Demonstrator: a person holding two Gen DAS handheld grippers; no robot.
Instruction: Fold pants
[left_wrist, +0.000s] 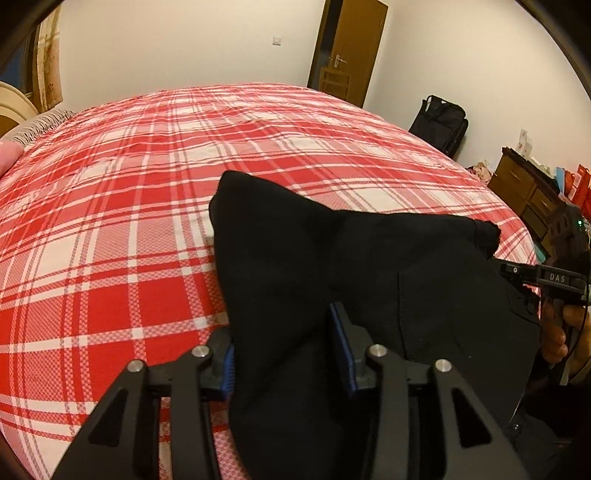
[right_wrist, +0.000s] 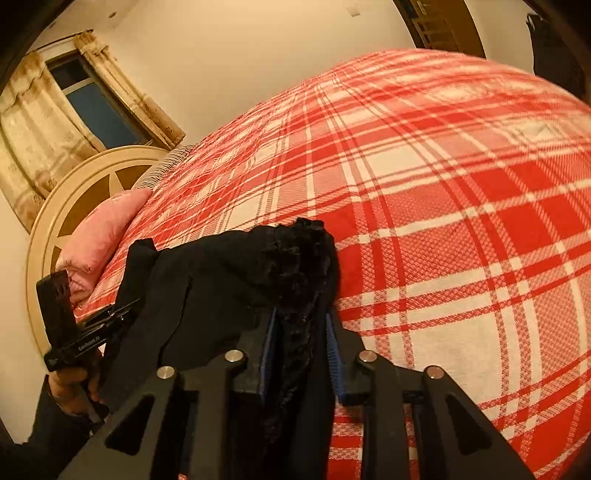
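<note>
Both grippers, left (left_wrist: 286, 350) and right (right_wrist: 301, 354), grip the black pants (left_wrist: 369, 266) at lower centre. Fingers clamped on cloth. Advise level, even tension above the bed (left_wrist: 110, 221).

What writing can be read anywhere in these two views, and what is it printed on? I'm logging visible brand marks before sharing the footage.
"DAS" in pale letters on the side of the right gripper, seen from the left wrist view.
"GenRobot AI" in small pale letters on the body of the left gripper, seen from the right wrist view; small, so the reading is tentative.
The black pants and the plaid bedspread show no writing.
</note>
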